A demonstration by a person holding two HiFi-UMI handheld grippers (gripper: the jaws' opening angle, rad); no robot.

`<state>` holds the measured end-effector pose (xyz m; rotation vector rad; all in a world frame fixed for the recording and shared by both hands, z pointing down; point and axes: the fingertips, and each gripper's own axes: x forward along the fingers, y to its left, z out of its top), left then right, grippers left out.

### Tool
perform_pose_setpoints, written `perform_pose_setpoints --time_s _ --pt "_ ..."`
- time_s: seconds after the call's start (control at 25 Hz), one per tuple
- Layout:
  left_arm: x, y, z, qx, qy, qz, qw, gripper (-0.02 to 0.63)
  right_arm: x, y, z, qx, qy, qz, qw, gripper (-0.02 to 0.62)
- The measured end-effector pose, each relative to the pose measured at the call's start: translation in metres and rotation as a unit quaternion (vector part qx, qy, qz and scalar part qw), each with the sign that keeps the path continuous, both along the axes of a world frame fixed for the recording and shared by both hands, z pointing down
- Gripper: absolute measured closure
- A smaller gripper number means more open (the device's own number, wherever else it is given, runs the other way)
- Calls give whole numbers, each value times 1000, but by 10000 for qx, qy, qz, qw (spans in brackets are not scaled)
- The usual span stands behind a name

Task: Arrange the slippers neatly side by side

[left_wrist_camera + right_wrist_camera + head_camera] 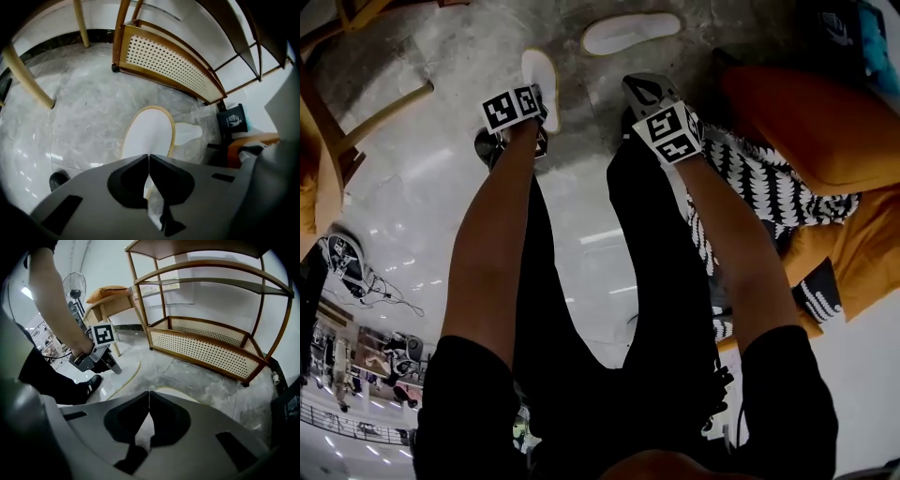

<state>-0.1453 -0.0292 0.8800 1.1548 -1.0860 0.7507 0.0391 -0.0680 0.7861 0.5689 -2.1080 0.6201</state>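
Two white slippers with yellowish rims are on a grey marble floor. My left gripper (534, 105) (149, 158) is shut on one slipper (542, 77) (147, 131), pinching its near end; the sole stretches away from the jaws. In the right gripper view the left gripper (110, 366) carries this slipper (126, 380) edge-on. The other slipper (630, 33) (188, 132) lies flat on the floor, farther off. My right gripper (642, 92) (149, 399) hangs above its near end (185, 395) with its jaws shut and apart from it.
A wooden shelf unit with a rattan base (206, 348) (164, 61) stands just beyond the slippers. Wooden furniture legs (26, 77) rise at the left. Orange cushions (806, 122), a black-and-white patterned cloth (759, 178) and a black bin (233, 119) are at the right. The person's shoe (91, 383) is close by.
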Motion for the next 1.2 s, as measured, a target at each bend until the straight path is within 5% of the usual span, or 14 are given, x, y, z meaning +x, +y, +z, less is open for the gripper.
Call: perform_pose_setpoints --time_s 0.32,0.56,1.2 --pt "0 -6 30 41 -100 -1444 9895 584 20 3 16 -84 -8 132 9999 564" --pt "7 -23 57 129 -36 -1761 9843 584 27 1 31 -31 13 144 9999 563" --pt "35 -34 87 287 223 -1008 9942 574 14 2 31 -126 -421 644 9970 563"
